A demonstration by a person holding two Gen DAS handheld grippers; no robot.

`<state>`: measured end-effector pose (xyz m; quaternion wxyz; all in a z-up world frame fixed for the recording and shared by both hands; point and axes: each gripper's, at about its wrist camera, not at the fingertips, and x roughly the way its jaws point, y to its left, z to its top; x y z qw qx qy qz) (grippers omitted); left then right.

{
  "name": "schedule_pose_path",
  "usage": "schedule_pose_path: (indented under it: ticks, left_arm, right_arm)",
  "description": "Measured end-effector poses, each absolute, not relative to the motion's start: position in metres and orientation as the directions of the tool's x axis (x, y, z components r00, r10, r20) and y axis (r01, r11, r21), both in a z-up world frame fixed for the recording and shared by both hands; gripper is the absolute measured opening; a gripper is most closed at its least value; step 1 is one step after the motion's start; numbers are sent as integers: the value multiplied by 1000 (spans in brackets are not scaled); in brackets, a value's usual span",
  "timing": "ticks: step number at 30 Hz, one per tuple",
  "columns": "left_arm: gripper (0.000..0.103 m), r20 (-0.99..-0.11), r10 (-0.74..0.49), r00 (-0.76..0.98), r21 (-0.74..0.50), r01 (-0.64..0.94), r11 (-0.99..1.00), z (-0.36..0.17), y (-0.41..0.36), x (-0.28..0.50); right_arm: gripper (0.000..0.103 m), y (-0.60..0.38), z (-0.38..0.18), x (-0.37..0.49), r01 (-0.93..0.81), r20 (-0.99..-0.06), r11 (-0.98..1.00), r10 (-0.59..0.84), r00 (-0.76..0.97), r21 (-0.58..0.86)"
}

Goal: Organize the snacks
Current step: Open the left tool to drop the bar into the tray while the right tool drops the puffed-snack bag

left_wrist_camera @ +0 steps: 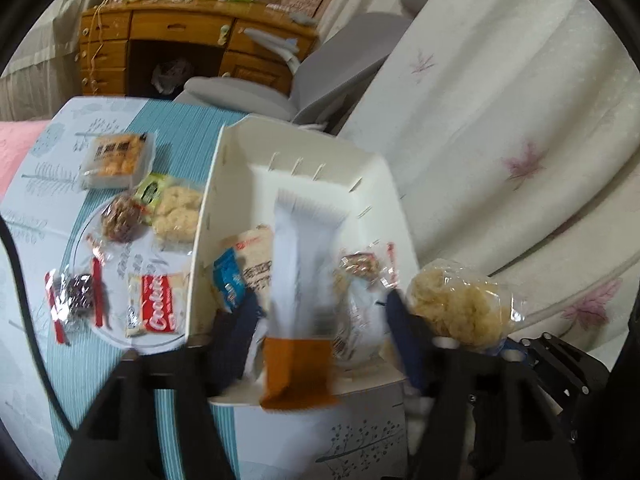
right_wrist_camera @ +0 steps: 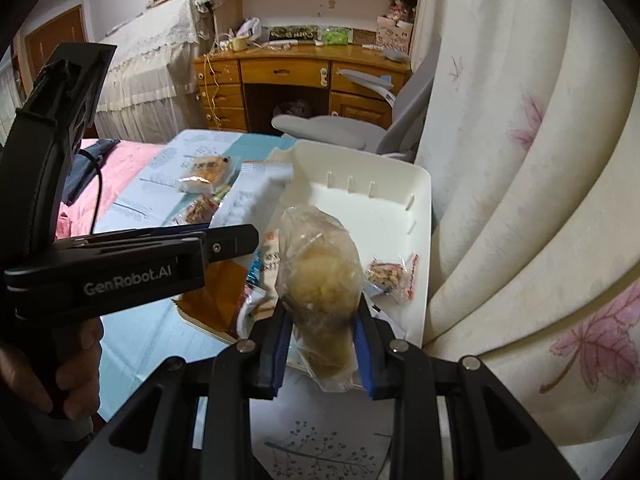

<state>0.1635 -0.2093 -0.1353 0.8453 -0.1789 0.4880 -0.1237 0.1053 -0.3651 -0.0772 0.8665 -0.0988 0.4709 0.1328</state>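
Two wrapped snacks were being delivered at once to the white bin [left_wrist_camera: 400, 216], judged to be the collecting container because several packets already lay in it. A long white-and-orange packet [left_wrist_camera: 300, 280] was seen lengthwise over the bin's near wall, its orange end toward six o'clock and its white end toward twelve; it lay between the fingers of the left gripper [left_wrist_camera: 320, 312], which stood apart and were not pressed on it, so it appeared to have been released there. A pale puffed cake in a clear wrapper [right_wrist_camera: 322, 276] was clamped by its lower end between the blue pads of the right gripper [right_wrist_camera: 322, 320], the bulk of it standing out toward twelve o'clock over the bin's floor, presumably held high so it could be dropped clear of the rim. Inside the bin, a small red-printed packet [right_wrist_camera: 394, 274] was found at about two o'clock from that gripper. Outside, at nine o'clock from the bin in the left wrist view, a glass plate [left_wrist_camera: 86, 236] with unsorted snacks was left on the blue-and-white tablecloth [left_wrist_camera: 176, 148], including a red cookie packet [left_wrist_camera: 160, 304].
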Motion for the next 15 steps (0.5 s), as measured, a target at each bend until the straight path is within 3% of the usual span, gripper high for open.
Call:
schedule_pose_path:
  ticks: [5, 15]
  left_arm:
    - [71, -808, -347, 475, -407, -25, 913, -146, -198, 157]
    - [71, -860, -264, 437, -362, -158, 919, -172, -147, 128]
  right_arm:
    - [46, -368, -82, 103, -309, -849, 949, 114, 516, -61]
    - [56, -359, -104, 93, -280, -896, 960, 143, 421, 22]
